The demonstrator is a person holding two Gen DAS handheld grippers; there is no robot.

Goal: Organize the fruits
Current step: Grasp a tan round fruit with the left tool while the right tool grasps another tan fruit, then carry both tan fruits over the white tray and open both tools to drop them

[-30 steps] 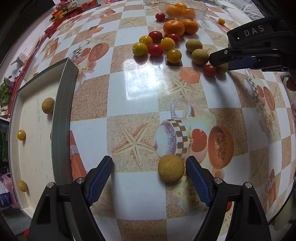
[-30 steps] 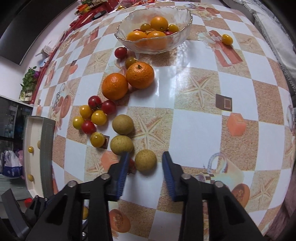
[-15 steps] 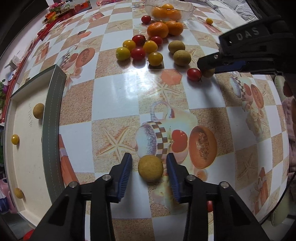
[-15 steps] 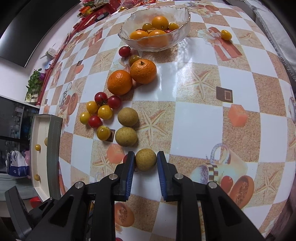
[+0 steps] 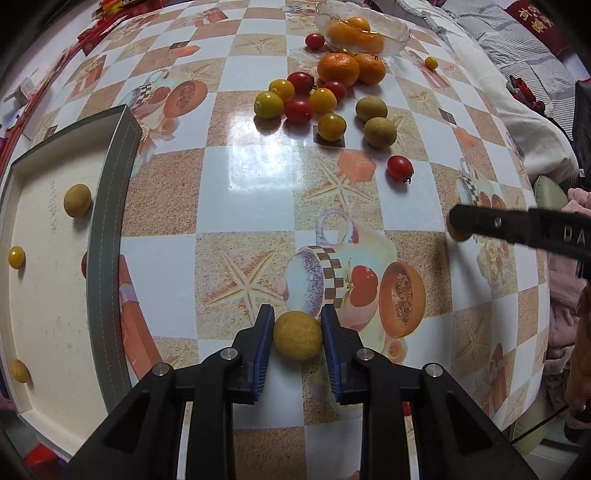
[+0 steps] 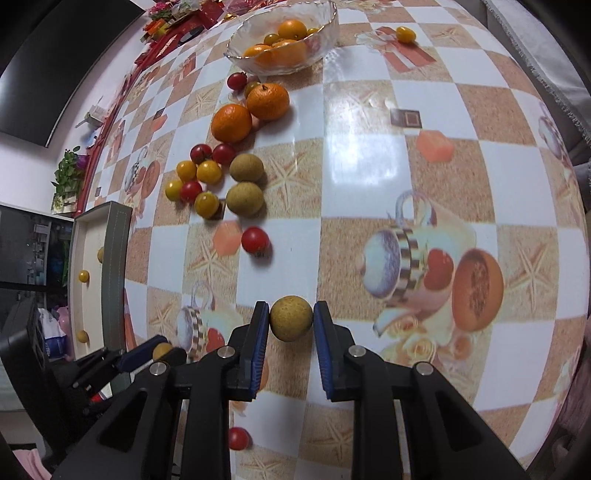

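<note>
My left gripper (image 5: 296, 314) has a tan round fruit (image 5: 297, 336) between its blue pads; the jaws are closing and both pads press on it. My right gripper (image 6: 290, 308) is shut on a second tan fruit (image 6: 291, 323), held above the checked tablecloth. In the left wrist view the right gripper (image 5: 458, 221) shows at the right edge. On the left stands a cream tray (image 5: 110, 221) with a tan fruit (image 5: 77, 200) and two small yellow ones. Far off lies a pile of oranges (image 5: 338, 68), cherry tomatoes (image 5: 297, 110) and two tan fruits (image 5: 379, 132).
A glass bowl (image 6: 284, 44) with oranges stands at the far end of the table. One red tomato (image 6: 255, 240) lies apart from the pile, another (image 6: 238, 438) near the front edge. A yellow tomato (image 6: 405, 34) sits past the bowl. Bedding lies to the right.
The left jaws went from wide open to pressing on the tan fruit. The right jaws shut on their fruit and carried it away from the pile, toward the near side.
</note>
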